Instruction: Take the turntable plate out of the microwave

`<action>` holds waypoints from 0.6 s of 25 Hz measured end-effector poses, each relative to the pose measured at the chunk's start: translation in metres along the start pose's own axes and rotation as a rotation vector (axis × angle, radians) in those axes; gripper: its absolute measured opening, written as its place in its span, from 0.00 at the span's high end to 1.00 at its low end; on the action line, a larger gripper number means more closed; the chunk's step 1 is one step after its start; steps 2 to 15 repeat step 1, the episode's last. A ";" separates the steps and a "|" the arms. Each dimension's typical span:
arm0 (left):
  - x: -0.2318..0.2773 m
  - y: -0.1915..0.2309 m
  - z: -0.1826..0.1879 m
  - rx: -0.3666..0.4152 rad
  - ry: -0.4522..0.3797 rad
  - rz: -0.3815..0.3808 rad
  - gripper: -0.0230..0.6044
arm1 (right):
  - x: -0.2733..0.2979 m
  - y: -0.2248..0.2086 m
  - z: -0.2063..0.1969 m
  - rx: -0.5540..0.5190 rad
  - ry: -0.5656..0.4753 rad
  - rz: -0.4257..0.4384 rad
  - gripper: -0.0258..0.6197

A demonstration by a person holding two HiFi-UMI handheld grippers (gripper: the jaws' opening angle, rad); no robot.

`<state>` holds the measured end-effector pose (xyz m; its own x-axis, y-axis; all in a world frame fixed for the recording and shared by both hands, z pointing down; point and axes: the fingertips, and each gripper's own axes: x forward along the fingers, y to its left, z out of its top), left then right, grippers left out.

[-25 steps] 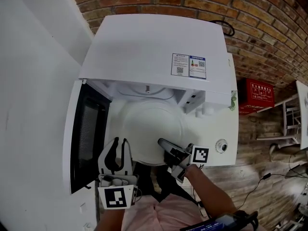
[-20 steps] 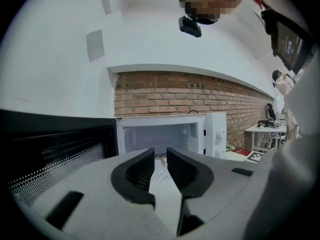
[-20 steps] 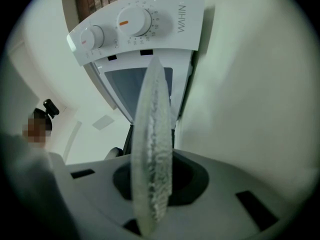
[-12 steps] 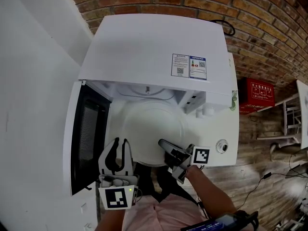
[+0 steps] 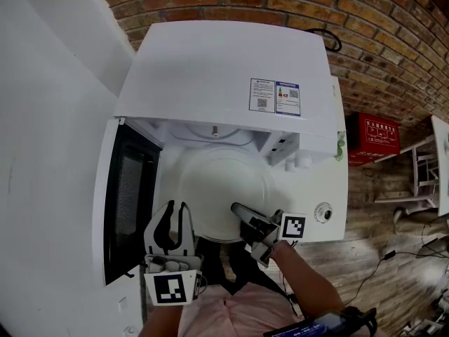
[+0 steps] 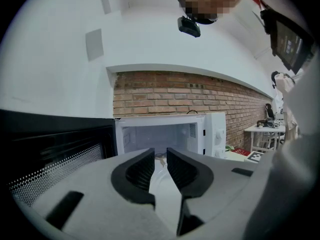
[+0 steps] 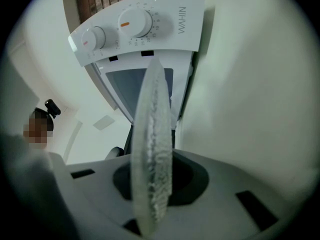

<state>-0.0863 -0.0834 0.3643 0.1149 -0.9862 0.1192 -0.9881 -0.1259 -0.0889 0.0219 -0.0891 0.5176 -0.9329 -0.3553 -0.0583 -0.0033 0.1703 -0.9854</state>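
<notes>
The white microwave (image 5: 210, 69) stands with its door (image 5: 126, 195) swung wide to the left. The round glass turntable plate (image 5: 221, 188) lies level and reaches out past the cavity's front edge. My right gripper (image 5: 238, 209) is shut on the plate's near right rim. In the right gripper view the plate (image 7: 152, 134) shows edge-on, pinched between the jaws of the right gripper (image 7: 152, 189). My left gripper (image 5: 175, 208) hovers at the plate's near left edge, narrowly open and holding nothing. Through the narrow gap of the left gripper (image 6: 160, 156) a strip of the plate (image 6: 162, 186) shows.
The microwave's control panel with two knobs (image 7: 135, 21) is right of the cavity. The dark perforated door window (image 6: 55, 149) lies close on the left. A brick wall stands behind, a white wall at the left, and a red box (image 5: 373, 137) at the right.
</notes>
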 end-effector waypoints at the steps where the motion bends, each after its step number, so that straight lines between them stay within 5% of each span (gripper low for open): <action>1: 0.000 0.000 0.000 0.000 0.000 -0.001 0.83 | 0.000 0.000 0.000 0.000 0.000 -0.001 0.91; 15: 0.000 0.000 0.000 0.000 0.000 -0.001 0.83 | 0.000 0.000 0.000 0.000 0.000 -0.001 0.91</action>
